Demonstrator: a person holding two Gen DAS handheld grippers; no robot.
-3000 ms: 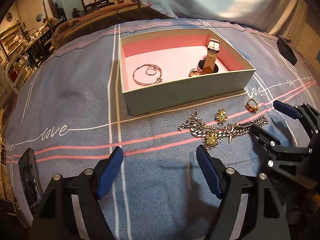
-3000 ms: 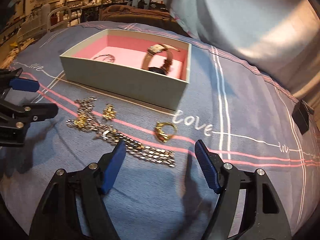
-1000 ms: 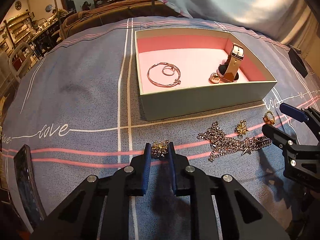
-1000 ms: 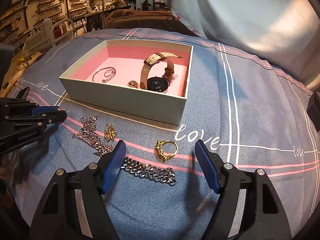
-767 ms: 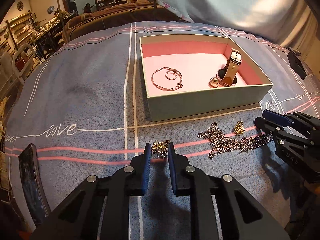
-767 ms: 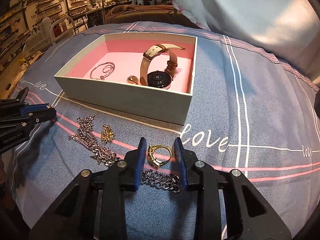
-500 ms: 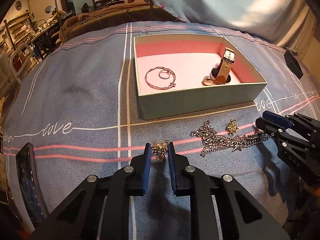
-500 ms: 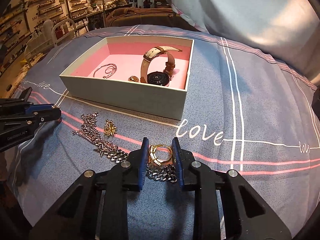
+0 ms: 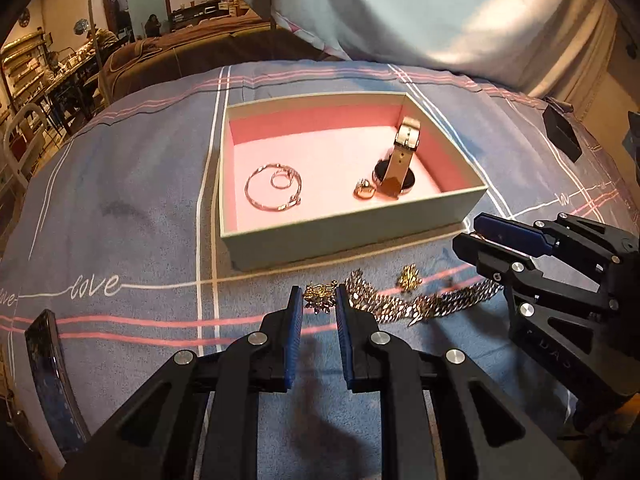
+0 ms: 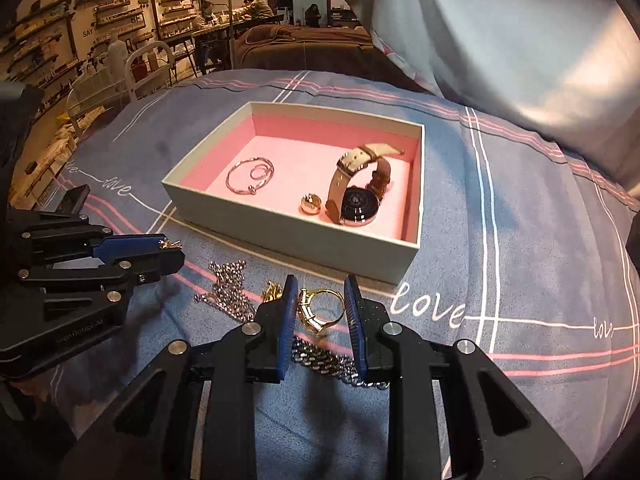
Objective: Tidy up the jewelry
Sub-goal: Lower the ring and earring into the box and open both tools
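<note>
While the left gripper (image 9: 318,306) pinches a small gold brooch (image 9: 319,297) just in front of the box (image 9: 352,240), the right gripper (image 10: 318,300), its jaws just closed, clamps a gold ring (image 10: 322,310) near the box's front corner. A silver chain (image 9: 420,304) sprawls between them; bangles (image 9: 274,186) and a watch (image 10: 356,192) lie inside the box.

Each camera is sitting on a gripper, looking forward and down along its fingers at the bed. The left one is looking from the left, close over the blanket (image 9: 120,184). The right one is looking from the right. Both are seeing the pink box (image 9: 352,240) (image 10: 288,236) ahead, and each is catching the other gripper at its side.
</note>
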